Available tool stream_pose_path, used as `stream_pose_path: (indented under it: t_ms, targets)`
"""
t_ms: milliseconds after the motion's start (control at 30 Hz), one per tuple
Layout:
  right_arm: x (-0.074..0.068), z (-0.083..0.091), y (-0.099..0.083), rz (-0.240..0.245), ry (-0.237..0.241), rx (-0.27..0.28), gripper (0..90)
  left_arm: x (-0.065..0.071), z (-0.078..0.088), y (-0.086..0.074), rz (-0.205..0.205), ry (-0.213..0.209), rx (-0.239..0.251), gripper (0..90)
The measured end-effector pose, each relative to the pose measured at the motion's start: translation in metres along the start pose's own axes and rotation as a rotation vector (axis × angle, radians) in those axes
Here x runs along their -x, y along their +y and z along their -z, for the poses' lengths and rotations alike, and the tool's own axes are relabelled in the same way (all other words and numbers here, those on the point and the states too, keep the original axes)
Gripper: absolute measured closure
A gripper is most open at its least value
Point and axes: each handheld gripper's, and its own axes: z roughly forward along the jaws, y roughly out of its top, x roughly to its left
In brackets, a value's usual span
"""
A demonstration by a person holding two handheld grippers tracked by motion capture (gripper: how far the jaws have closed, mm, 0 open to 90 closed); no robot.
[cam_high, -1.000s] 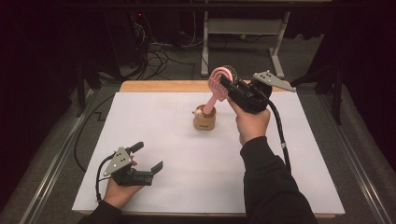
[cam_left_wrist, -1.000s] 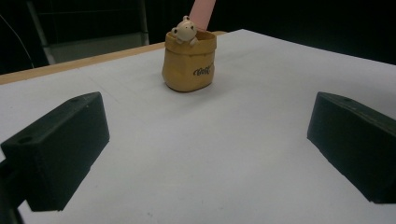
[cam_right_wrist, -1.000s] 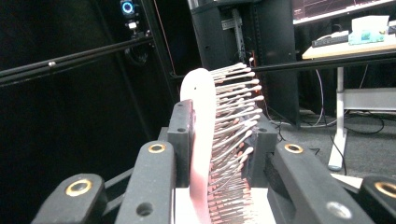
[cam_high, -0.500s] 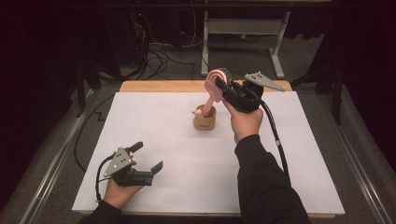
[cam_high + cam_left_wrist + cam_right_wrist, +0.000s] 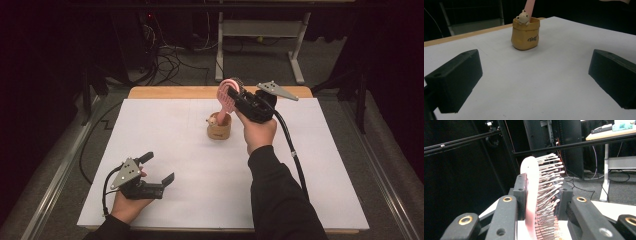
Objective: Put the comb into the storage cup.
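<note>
I am working in what looks like a lab or test room, dimly lit and dark beyond my table (image 5: 150, 130), which has a white top with a bare wooden strip along its far edge. Loose black cables (image 5: 172, 62) lie tangled on the grey floor behind it. A metal-legged workbench (image 5: 260, 30) stands farther back. In my right gripper view, black metal frame bars (image 5: 464, 141) cross in front of dark equipment racks.
</note>
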Motion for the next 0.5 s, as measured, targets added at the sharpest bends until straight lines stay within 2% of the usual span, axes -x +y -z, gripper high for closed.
stream_pose_path:
  t_ms: [500]
  targets:
    - [0.0017, -0.0095, -0.0069, -0.016, 0.008, -0.012, 70.3, -0.0007, 0.0000, -0.0006, 0.006, 0.000, -0.001, 0.0]
